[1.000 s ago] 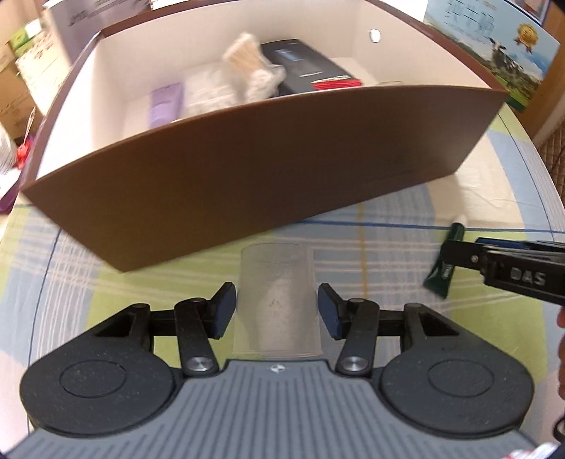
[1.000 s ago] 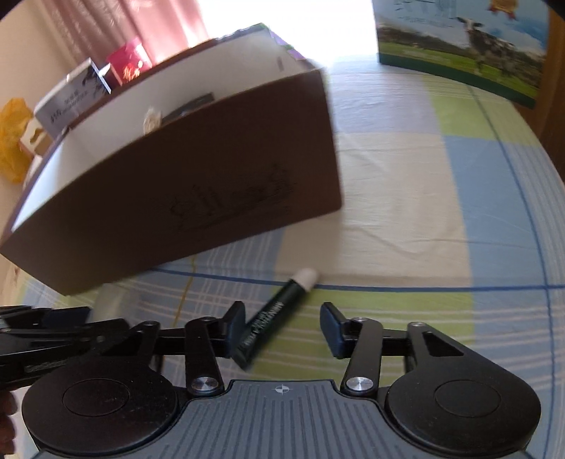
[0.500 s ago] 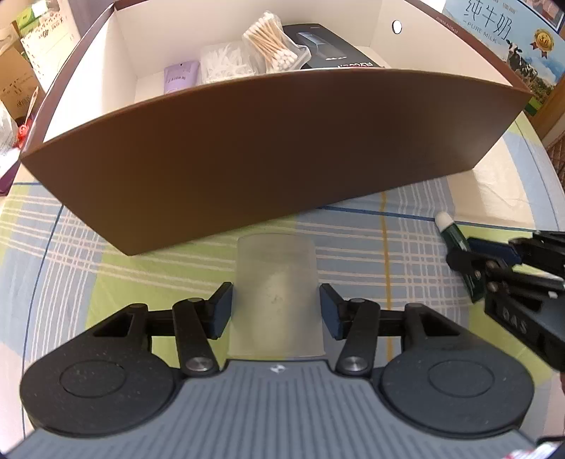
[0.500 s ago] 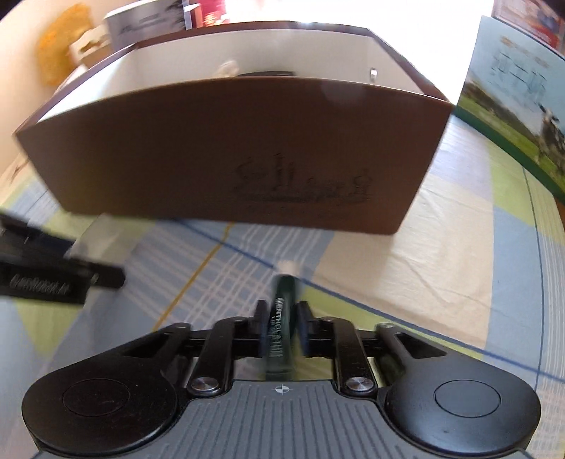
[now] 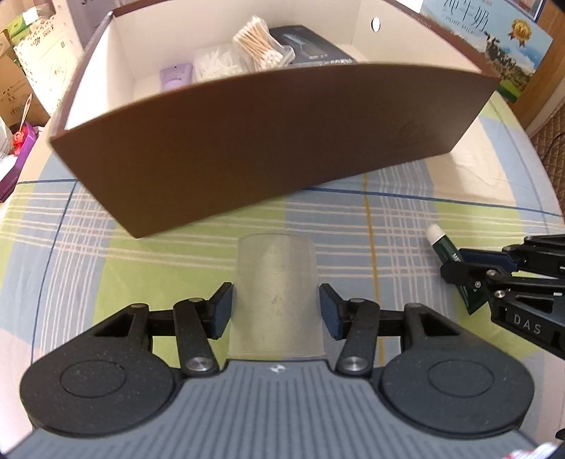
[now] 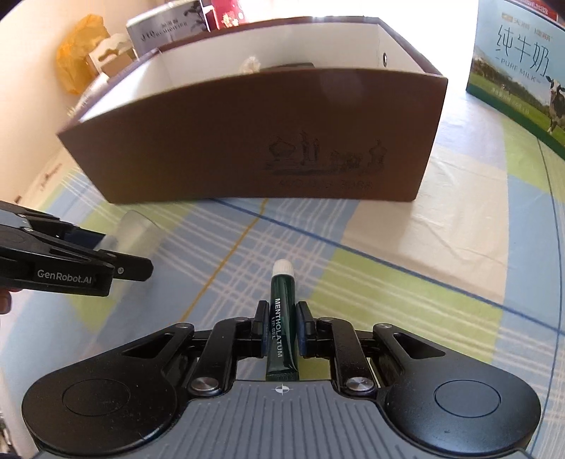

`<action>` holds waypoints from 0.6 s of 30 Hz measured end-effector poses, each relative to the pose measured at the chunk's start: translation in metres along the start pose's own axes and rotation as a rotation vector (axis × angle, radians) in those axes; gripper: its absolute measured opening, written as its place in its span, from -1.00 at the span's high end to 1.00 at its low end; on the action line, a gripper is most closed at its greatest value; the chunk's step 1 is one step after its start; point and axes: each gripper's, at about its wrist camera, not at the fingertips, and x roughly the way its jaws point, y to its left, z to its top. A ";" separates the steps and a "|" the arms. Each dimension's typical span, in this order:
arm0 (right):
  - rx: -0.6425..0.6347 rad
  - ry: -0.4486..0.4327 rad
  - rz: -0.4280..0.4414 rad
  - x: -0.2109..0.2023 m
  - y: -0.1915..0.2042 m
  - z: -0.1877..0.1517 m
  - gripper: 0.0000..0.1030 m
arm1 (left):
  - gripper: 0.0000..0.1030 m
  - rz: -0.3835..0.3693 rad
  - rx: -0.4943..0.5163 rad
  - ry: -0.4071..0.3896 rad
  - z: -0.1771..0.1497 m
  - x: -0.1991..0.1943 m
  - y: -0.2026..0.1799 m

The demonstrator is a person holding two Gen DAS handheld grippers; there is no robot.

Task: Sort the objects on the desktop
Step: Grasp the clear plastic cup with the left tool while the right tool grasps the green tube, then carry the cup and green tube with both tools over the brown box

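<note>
A frosted plastic cup lies on its side between my left gripper's pads, which press both of its sides. The cup also shows beside that gripper in the right wrist view. My right gripper is shut on a dark green lip gel tube, white cap pointing forward. The tube also shows at the right edge of the left wrist view. Ahead of both grippers stands a brown box with a white inside, holding cotton swabs, a purple pack and a black carton.
A checked tablecloth covers the table. A milk carton stands at the back right, close to the brown box. Cardboard boxes crowd the left side, and a yellow bag and a tin sit behind the box.
My right gripper has shut on the lip gel tube, which lay between its open fingers, and has turned to face the box. The left gripper keeps the cup and has risen slightly.
</note>
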 end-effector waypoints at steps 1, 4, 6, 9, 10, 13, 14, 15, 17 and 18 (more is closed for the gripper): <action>0.003 -0.006 0.012 -0.004 -0.001 0.000 0.77 | 0.09 -0.001 -0.003 -0.008 -0.001 -0.005 0.001; 0.012 -0.030 0.047 -0.015 0.005 0.006 0.77 | 0.09 -0.006 -0.012 -0.041 -0.001 -0.024 0.005; 0.014 -0.054 0.073 -0.025 0.006 0.011 0.77 | 0.09 -0.014 -0.013 -0.071 0.001 -0.040 0.008; 0.008 -0.094 0.111 -0.038 0.010 0.021 0.77 | 0.09 -0.020 -0.008 -0.116 0.006 -0.061 0.010; 0.007 -0.108 0.122 -0.042 0.011 0.025 0.77 | 0.09 -0.024 -0.008 -0.130 0.009 -0.068 0.011; 0.001 -0.150 0.153 -0.053 0.016 0.038 0.77 | 0.09 -0.033 -0.008 -0.173 0.019 -0.084 0.013; 0.000 -0.163 0.162 -0.056 0.017 0.043 0.77 | 0.09 -0.035 -0.007 -0.187 0.024 -0.089 0.014; 0.002 -0.176 0.173 -0.058 0.017 0.049 0.77 | 0.09 -0.036 -0.006 -0.199 0.029 -0.092 0.015; 0.005 -0.196 0.189 -0.062 0.017 0.062 0.77 | 0.09 -0.032 -0.003 -0.217 0.039 -0.097 0.018; 0.005 -0.207 0.191 -0.063 0.016 0.070 0.77 | 0.09 -0.029 -0.002 -0.224 0.045 -0.098 0.019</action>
